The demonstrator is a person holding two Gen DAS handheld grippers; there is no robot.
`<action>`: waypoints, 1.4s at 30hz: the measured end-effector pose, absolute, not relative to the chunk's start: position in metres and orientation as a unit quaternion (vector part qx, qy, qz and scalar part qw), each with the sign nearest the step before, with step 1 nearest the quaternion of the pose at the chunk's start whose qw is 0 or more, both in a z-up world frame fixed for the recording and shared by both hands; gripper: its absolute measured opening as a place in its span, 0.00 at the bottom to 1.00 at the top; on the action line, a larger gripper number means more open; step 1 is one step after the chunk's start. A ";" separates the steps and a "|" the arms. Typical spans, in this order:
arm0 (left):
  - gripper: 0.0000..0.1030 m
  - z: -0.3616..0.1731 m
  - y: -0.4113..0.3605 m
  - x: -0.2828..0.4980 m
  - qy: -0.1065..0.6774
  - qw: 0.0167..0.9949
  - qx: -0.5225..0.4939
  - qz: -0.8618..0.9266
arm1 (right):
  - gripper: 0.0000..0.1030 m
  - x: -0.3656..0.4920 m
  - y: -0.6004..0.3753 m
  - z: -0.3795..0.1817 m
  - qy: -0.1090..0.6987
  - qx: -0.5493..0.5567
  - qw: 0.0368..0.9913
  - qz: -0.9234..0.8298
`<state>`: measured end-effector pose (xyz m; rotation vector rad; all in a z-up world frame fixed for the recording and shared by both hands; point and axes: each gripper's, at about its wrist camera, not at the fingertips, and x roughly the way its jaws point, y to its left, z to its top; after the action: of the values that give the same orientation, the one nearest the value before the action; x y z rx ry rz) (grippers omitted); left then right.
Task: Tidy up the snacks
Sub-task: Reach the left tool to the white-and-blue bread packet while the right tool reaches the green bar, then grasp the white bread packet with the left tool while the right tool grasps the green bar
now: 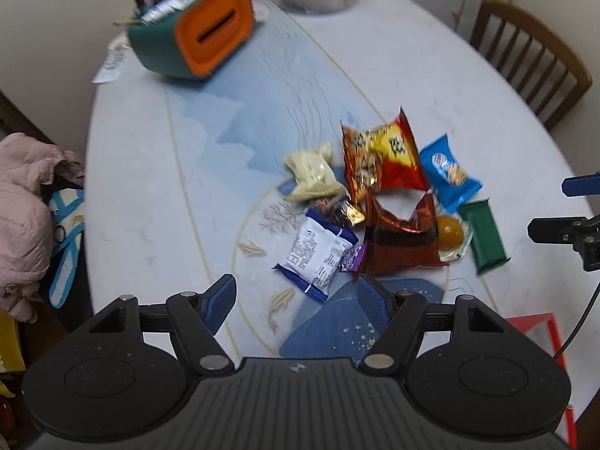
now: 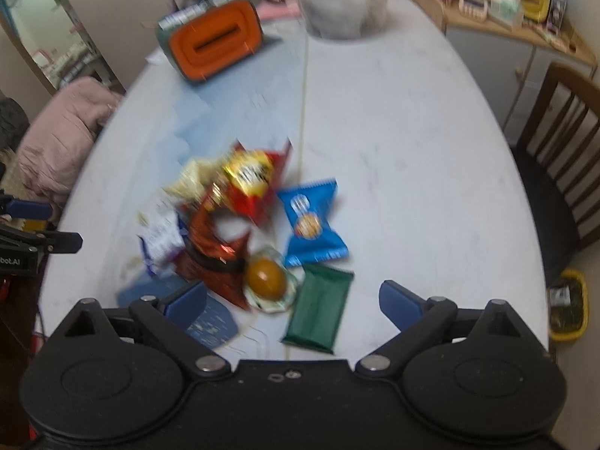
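Black left gripper (image 1: 296, 296) and right gripper (image 2: 292, 300), blue fingers (image 1: 219, 302), silver pivot screws, ribbed housing, thin black cable

Soft, even indoor light, moderately dim; no hard shadows on tabletop (image 1: 431, 75). Strong fisheye bend, dark vignette at corners. Left wrist view: fairly sharp centre, smear at upper edge. Right wrist view: heavy motion blur over snack pile (image 2: 247, 225); foil glints faintly mid-frame.

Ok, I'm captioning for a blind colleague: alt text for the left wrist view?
Open left gripper, holding nothing, above a pile of snack packets on a pale table. A green and orange container lies beyond.
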<state>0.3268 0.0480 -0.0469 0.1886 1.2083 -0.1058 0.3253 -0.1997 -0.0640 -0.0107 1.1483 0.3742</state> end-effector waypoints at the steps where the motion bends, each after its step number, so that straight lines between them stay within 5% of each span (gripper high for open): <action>1: 0.69 -0.053 0.047 0.332 0.572 0.814 0.088 -0.052 | 0.95 0.328 -0.201 -0.073 0.547 -0.006 0.819 0.173; 11: 0.69 -0.110 0.047 0.373 0.608 0.782 0.118 -0.075 | 0.91 0.338 -0.191 -0.134 0.594 -0.035 0.787 0.164; 32: 0.69 -0.172 0.041 0.402 0.632 0.752 0.146 -0.121 | 0.79 0.339 -0.173 -0.170 0.601 -0.098 0.780 0.147; 37: 0.66 -0.173 0.043 0.407 0.626 0.758 0.137 -0.117 | 0.66 0.336 -0.169 -0.171 0.589 -0.114 0.787 0.143; 42: 0.48 -0.169 0.048 0.404 0.626 0.764 0.115 -0.105 | 0.44 0.336 -0.167 -0.168 0.580 -0.113 0.794 0.143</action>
<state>0.4044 0.0478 -0.1688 0.2504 1.3603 -0.2283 0.3364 -0.1669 -0.1678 -0.2435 1.2473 0.3081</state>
